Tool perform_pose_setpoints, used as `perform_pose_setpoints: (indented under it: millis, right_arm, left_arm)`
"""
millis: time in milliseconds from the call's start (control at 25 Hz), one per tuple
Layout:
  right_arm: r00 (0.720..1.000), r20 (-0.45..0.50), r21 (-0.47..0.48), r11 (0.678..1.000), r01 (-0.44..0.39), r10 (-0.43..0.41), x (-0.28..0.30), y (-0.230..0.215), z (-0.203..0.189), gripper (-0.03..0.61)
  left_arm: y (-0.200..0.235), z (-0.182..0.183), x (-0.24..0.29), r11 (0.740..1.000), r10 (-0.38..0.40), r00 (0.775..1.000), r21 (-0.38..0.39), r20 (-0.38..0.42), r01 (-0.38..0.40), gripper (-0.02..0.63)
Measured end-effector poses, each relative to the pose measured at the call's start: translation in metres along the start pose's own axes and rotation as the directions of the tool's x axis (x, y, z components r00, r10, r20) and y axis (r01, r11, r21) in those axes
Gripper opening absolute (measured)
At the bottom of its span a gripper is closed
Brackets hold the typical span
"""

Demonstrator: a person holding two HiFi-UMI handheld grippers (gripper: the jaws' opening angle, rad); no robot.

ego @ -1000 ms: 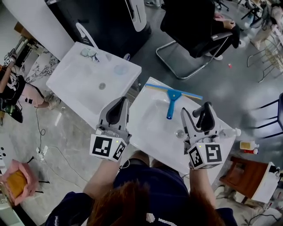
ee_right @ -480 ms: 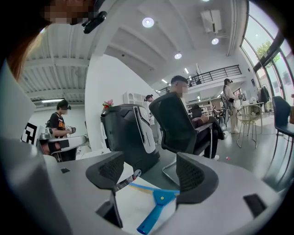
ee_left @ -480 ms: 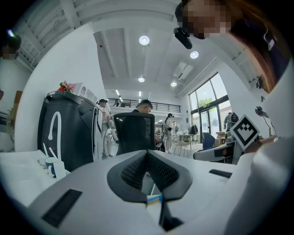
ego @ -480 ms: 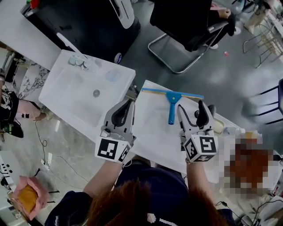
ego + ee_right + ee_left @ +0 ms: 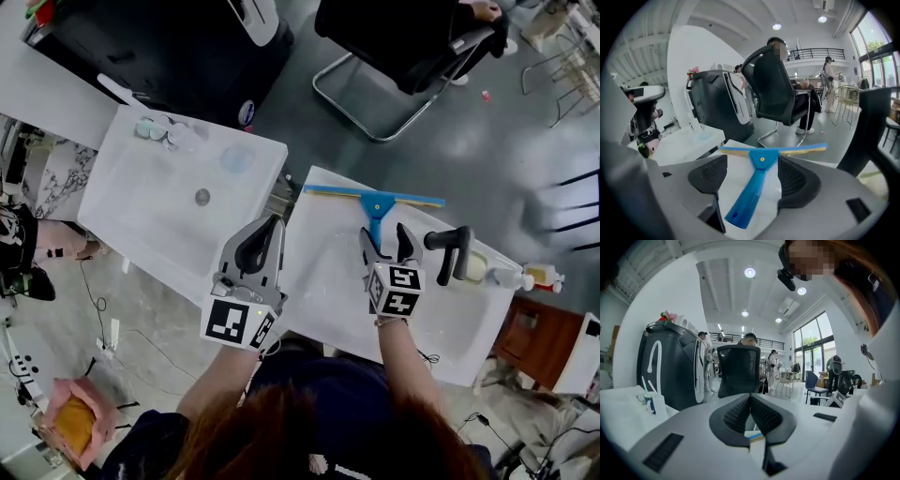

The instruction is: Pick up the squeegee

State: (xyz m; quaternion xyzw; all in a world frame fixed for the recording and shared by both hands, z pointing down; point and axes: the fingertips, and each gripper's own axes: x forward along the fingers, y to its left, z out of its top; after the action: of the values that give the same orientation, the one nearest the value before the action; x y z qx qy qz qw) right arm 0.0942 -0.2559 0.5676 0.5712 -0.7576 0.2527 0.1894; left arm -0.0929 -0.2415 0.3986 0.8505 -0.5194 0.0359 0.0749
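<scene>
Two grippers: right gripper, jaws wide apart, flanks blue plastic squeegee on white sink-top; left gripper closed, empty.

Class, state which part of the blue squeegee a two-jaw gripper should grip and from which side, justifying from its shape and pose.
Probably the handle, mid-length, approached from its free end. The squeegee lies flat on the white top, wide blade crosswise at the far side, narrow handle pointing toward the open right gripper.
</scene>
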Motion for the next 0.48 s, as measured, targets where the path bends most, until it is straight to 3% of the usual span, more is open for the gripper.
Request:
perform_pose_setpoints:
  millis: [240,480]
  right_arm:
    - [0.990,-0.133,0.001,0.999,0.044,-0.043,0.037,-0.005,-0.044,0.335]
    - [0.981,-0.165,-0.024,0.995,0.098,-0.101,0.043,-0.010,-0.060,0.237]
  left_arm:
    - [0.010,-0.011,0.006,1.000,-0.004,1.000,-0.006,-0.027,0.004,0.020]
    - [0.015,-0.015,0.009,1.000,-0.005,0.999,-0.012,-0.031,0.004,0.020]
